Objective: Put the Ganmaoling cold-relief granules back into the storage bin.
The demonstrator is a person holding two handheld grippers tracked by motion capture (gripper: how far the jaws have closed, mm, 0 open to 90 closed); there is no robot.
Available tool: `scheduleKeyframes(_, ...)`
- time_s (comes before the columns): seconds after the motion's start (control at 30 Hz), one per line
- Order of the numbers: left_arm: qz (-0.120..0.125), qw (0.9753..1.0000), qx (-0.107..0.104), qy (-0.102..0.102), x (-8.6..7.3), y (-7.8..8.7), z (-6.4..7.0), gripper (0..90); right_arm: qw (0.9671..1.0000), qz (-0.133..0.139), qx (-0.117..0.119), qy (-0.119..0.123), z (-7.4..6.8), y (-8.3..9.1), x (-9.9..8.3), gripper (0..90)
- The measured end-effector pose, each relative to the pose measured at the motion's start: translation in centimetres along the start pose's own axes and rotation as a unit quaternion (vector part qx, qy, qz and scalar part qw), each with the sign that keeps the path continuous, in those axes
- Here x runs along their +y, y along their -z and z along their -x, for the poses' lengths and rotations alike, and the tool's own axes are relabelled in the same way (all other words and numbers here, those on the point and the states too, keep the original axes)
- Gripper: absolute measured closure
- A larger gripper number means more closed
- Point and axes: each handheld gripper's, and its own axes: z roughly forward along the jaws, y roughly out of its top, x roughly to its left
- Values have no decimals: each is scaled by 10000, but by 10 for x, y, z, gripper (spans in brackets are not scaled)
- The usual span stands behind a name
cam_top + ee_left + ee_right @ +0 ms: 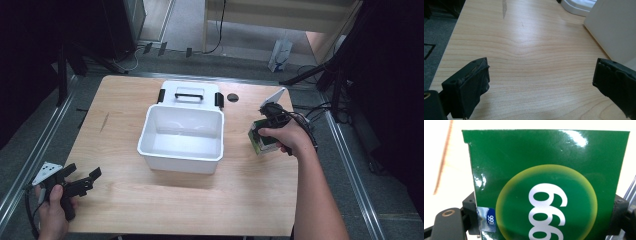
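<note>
We see a green box (546,185) clamped between the jaws of the right tool (270,125), just right of the white bin (181,134) at the counter's (240,185) right side. The right gripper view shows its glossy face with a yellow circle and white digits, which the high view leaves too small to read. The bin looks bare inside; its lid (189,92) lies behind it. Our left tool (541,85) hangs wide open over the near-left corner, gripping nothing.

Green box (544,182) — "666", upside down
</note>
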Motion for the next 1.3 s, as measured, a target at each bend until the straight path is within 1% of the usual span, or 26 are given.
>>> scheduleKeyframes(0.13,-2,10000,-1,-4,0,0,0,13,9998,91,-2,201,-8,15,3,161)
scheduleKeyframes(0.17,-6,10000,-2,-11,0,0,0,13,9997,115,4,204,-11,19,4,161)
scheduleKeyframes(0.23,-14,10000,3,-18,0,0,0,13,9994,190,10,301,-15,27,5,161)
scheduleKeyframes(0.33,-12,10000,4,-32,0,0,0,13,9987,256,-19,451,-22,38,8,161)
scheduleKeyframes(0.5,10,10000,9,-23,0,0,0,13,9971,379,34,661,-35,54,14,162)
scheduleKeyframes(0.67,28,10000,-5,-3,0,0,0,13,9934,498,157,1019,-53,65,18,162)
scheduleKeyframes(0.7,31,10000,-6,-3,0,0,0,13,9916,530,180,1168,-58,67,18,162)
scheduleKeyframes(0.8,44,10000,-7,17,0,0,0,13,9883,533,243,1408,-69,71,21,162)
scheduleKeyframes(0.9,64,10000,-11,21,0,0,0,13,9834,588,284,1693,-80,72,24,162)
scheduleKeyframes(0.93,45,10000,-15,8,0,0,0,13,9824,588,331,1739,-83,73,25,162)
scheduleKeyframes(1.07,15,10000,-17,-2,0,0,0,13,9726,710,413,2174,-96,75,29,162)
scheduleKeyframes(1.2,23,10000,-7,10,0,0,0,13,9594,824,418,2666,-110,79,32,162)
scheduleKeyframes(1.23,17,10000,-6,0,0,0,0,13,9548,877,417,2808,-113,80,32,162)
scheduleKeyframes(1.27,22,10000,-4,4,0,0,0,13,9515,894,422,2914,-116,81,33,162)
scheduleKeyframes(1.3,25,10000,-4,12,0,0,0,13,9472,926,424,3041,-120,82,34,162)
